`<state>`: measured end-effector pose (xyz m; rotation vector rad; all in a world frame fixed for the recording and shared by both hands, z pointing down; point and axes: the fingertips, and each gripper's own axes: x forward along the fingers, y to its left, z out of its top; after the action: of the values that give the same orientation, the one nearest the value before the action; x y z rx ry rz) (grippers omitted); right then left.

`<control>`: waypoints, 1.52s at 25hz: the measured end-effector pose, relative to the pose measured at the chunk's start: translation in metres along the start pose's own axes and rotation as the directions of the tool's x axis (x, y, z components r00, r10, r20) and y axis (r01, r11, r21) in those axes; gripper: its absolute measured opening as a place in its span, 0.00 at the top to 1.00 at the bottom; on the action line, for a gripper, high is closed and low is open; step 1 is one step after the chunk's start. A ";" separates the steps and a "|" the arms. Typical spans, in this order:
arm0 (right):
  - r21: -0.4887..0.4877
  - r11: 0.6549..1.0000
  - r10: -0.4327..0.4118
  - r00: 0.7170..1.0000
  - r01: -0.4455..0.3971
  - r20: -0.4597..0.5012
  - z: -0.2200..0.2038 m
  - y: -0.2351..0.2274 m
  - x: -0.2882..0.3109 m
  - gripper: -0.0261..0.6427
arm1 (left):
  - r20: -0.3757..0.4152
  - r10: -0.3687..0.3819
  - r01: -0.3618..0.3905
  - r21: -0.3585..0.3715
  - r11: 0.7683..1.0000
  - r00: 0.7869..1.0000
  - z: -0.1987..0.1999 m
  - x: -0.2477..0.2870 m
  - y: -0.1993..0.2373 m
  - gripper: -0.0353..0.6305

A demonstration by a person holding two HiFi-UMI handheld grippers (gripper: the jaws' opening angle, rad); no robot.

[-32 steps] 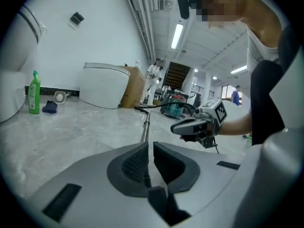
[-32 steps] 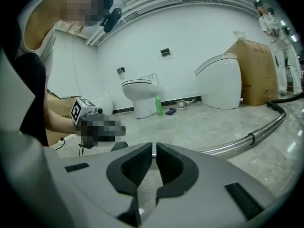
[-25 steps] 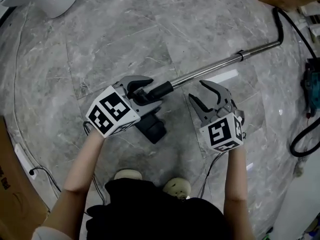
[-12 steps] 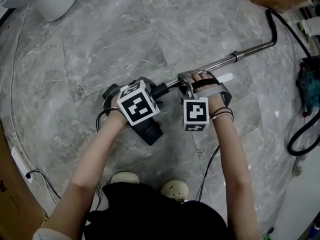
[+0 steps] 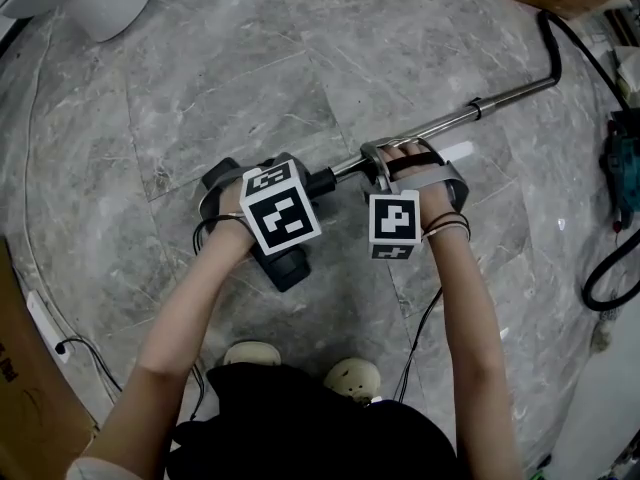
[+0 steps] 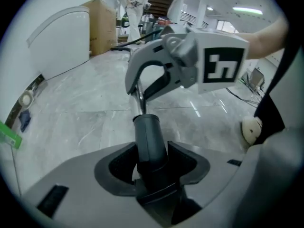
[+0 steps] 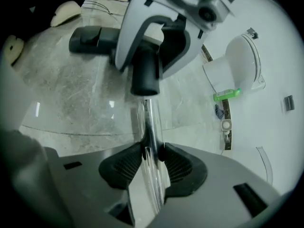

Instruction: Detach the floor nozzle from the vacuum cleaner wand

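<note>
Closing left claw — nozzle neck, right claw — wand

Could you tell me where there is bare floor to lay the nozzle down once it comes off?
Open marble floor lies beyond the wand, and left of the floor nozzle toward the cardboard box. The right edge, with hose and teal tool, is crowded.

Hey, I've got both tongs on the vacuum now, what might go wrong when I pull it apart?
1. The right tongs are closing on the shiny, smooth wand; they may slip along it under a pull.
2. The left tongs are closing on the nozzle neck right at the joint; squeezing there might bind it.
</note>
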<state>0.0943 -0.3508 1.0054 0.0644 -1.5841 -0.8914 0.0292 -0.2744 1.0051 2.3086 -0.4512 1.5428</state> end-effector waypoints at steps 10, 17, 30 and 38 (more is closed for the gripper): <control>0.012 0.999 -0.035 0.998 0.035 -0.051 -0.020 -0.001 -0.001 0.73 | -0.021 0.151 -0.144 0.200 0.969 0.988 -0.038 -0.035 0.010 0.63; 0.040 0.999 0.024 1.000 -0.024 0.003 -0.016 0.022 -0.011 0.73 | 0.062 0.248 -0.253 0.074 0.965 0.967 -0.039 -0.033 0.044 0.63; 0.627 0.775 -0.140 0.946 -0.079 0.293 0.005 0.000 -0.072 0.71 | 0.754 0.356 -0.005 -0.424 0.905 0.551 0.021 -0.134 0.075 0.56; 0.868 -0.076 -0.460 0.789 -0.491 0.407 -0.023 0.004 -0.102 0.94 | 0.816 0.408 0.111 -0.488 0.866 0.410 0.019 -0.147 0.060 0.93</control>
<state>0.1403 -0.3073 0.9226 0.9674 -2.5987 0.7907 -0.0351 -0.3246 0.8674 2.4870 -1.1797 -0.0608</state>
